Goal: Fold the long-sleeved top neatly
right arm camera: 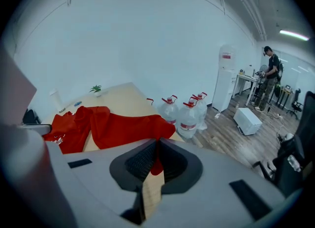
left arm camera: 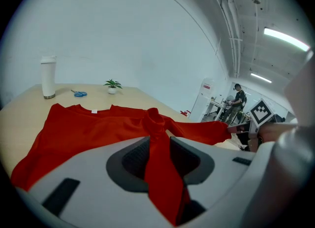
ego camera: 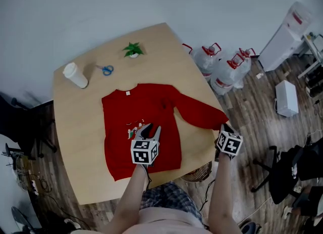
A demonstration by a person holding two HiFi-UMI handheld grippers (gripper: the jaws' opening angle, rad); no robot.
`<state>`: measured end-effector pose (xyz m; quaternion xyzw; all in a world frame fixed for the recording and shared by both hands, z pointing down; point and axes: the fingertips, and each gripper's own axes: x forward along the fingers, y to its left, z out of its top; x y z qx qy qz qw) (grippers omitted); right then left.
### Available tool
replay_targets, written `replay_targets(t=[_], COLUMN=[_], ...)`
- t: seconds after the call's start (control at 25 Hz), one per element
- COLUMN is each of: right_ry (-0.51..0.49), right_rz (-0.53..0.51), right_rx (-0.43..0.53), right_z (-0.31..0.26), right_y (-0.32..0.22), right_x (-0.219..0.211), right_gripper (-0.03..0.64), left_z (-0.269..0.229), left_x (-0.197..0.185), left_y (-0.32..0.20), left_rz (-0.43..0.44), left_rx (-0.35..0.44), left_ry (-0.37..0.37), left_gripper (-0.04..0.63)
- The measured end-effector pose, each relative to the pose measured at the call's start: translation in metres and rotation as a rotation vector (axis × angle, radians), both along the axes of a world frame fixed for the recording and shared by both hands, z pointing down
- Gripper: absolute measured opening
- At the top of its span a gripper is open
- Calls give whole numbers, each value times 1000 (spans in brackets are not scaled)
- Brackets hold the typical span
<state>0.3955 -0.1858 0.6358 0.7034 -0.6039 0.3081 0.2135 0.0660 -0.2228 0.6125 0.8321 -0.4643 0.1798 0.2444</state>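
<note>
Red top [ego camera: 132, 112]: one; water jugs [ego camera: 206, 59] [ego camera: 224, 80] [ego camera: 244, 63]: three.

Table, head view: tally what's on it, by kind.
red long-sleeved top: 1
white tumbler: 1
blue scissors: 1
potted plant: 1
Total: 4

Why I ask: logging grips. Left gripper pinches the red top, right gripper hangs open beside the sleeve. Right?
No: the right gripper is shut on the sleeve, as the right gripper view shows. The left gripper does pinch the top.
</note>
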Motion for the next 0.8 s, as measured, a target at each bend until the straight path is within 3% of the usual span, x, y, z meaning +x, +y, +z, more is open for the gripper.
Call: replay_targets(t=[0.32,0.8], right_ry=[35,5], right_rz=[-33,-287], right_rx=[54,237], right_z=[-41,-127], right_y=[-30,-121], right_x=[5,-103], right_gripper=[28,28], left_z=[-14,-39], left_x=[-28,-87], left_y=[-18,-65], left_rz=[-58,-173], left_rx=[20,67], left_ry=[-16,-30], left_gripper=[127,127])
